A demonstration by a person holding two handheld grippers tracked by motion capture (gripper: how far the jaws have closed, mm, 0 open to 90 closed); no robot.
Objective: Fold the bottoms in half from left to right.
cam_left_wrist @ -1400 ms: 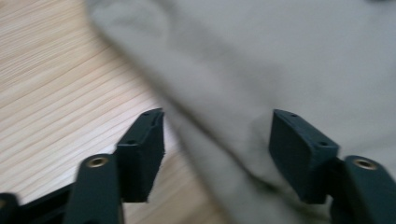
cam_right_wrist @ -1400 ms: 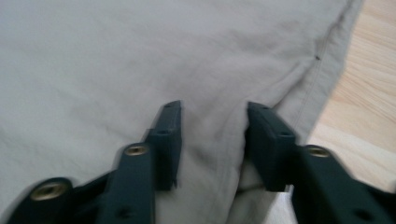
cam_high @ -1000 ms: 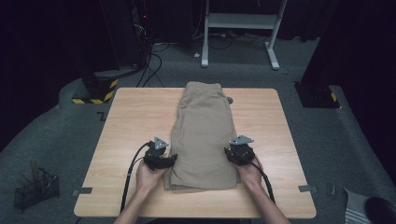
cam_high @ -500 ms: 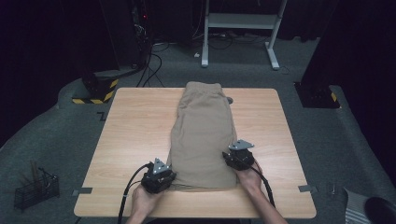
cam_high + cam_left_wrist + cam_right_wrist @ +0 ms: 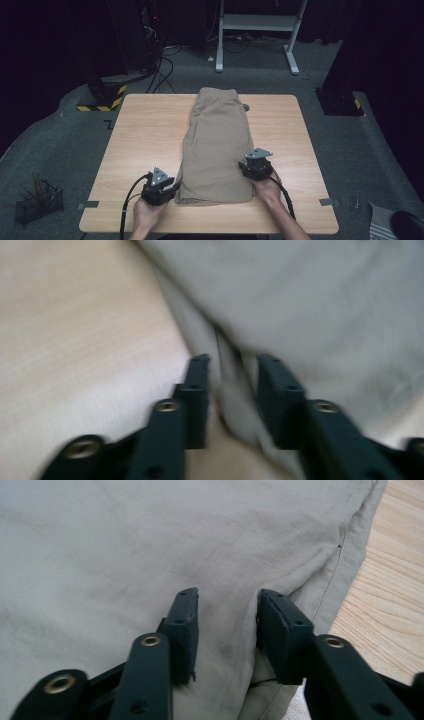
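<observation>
High view sets the left gripper (image 5: 172, 187) at the near-left corner of the folded khaki shorts (image 5: 217, 137), which lie lengthwise down the middle of the table (image 5: 145, 130). In the left gripper view its jaws have just been opening and stand apart around a fold at the shorts' edge (image 5: 227, 385), not pinching it; closing now may catch only the top layer, so the fold could slip out. Further right, the right gripper (image 5: 248, 169) sits at the shorts' right edge, jaws parted with cloth bunched between them (image 5: 227, 625); an uneven lift would likely skew the fold.
</observation>
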